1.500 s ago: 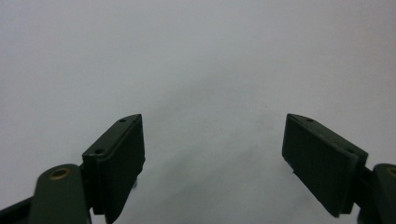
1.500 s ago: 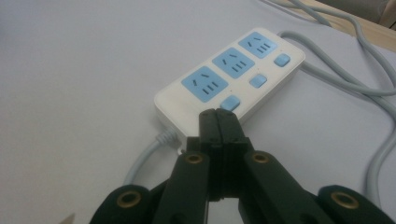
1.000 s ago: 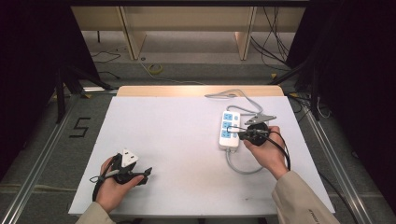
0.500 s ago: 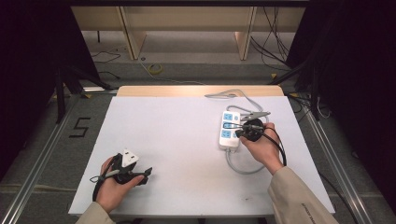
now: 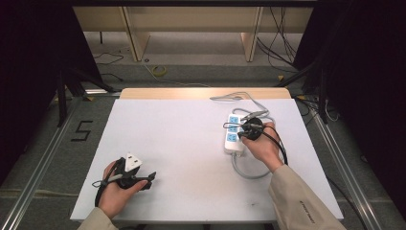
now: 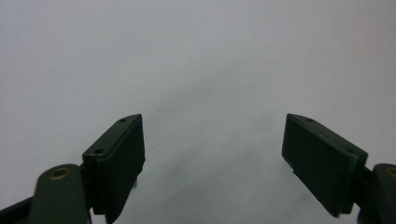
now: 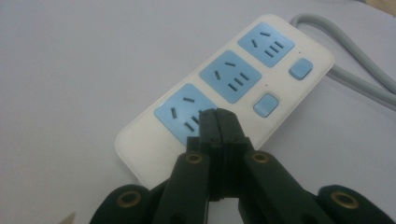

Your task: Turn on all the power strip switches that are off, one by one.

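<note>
White table (image 5: 182,143), matte top with a pale wooden strip along its far edge; dark surroundings, grey floor with loose cables and wooden furniture legs beyond it. Item one: power strip (image 5: 233,134), white body, three blue socket faces in a row with two blue push-buttons alongside, lying flat on the table with its long side running away from the person. Item two: grey cord (image 5: 249,173), leaving the power strip and looping on the table just on the person's side of it, with more cord curving off past its far end. Item three: right tool (image 7: 217,122), held in the right hand (image 5: 261,146) directly over the power strip; jaws pressed together with nothing between them, tips poised above the socket face nearest the person; contact with the power strip cannot be told. Item four: left tool (image 6: 212,154), held in the left hand (image 5: 117,189), well apart from the power strip toward the near left corner; jaws spread wide, bare table surface between them, nothing gripped.
</note>
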Available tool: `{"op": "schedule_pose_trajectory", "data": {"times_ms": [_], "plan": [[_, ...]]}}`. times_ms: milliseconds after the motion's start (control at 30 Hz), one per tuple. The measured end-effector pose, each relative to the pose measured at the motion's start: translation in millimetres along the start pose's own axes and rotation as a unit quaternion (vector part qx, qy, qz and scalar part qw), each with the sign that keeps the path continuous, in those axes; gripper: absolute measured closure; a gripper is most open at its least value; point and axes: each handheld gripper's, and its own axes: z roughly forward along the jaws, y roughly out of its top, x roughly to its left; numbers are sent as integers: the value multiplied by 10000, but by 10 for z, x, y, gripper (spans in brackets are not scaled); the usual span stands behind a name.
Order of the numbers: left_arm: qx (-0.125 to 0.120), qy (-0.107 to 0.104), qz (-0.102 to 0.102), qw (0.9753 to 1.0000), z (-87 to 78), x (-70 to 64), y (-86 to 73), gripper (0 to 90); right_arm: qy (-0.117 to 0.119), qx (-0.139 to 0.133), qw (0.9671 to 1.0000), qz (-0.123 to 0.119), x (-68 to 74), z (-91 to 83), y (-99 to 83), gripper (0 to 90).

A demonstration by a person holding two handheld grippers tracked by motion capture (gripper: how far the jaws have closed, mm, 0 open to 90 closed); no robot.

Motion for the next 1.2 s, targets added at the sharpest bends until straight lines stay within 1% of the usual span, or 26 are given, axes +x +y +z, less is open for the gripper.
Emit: {"op": "schedule_pose_trajectory", "data": {"times_ms": [33,67,133,300,500,933,1067,1133,1167,1200], "plan": [[1,-1,0,10000,0,0,0,211,0,0,10000,0,0,0,0,900],[0,-2,-1,10000,0,0,-1,211,-36,77,10000,22,-8,23,0,900],[-2,-4,1,10000,0,0,0,211,-45,130,9999,36,-19,43,-5,900],[0,-1,5,10000,1,1,0,211,-50,146,9999,61,-33,62,-6,900],[0,-4,11,10000,2,-1,0,211,-66,218,9997,13,-27,82,9,900],[-17,-4,-9,10000,5,-7,0,211,-71,285,9995,88,-22,108,12,900],[-17,-1,-20,10000,6,-12,-1,211,-43,270,9996,124,-31,111,2,900],[-8,-2,11,10000,8,-13,1,211,-55,263,9996,130,-27,113,-4,900],[-26,-5,5,10000,11,-17,0,211,-37,258,9995,155,-27,114,-7,900],[-27,-8,8,10000,11,-19,0,210,51,240,9995,184,-26,118,-13,900]]}}
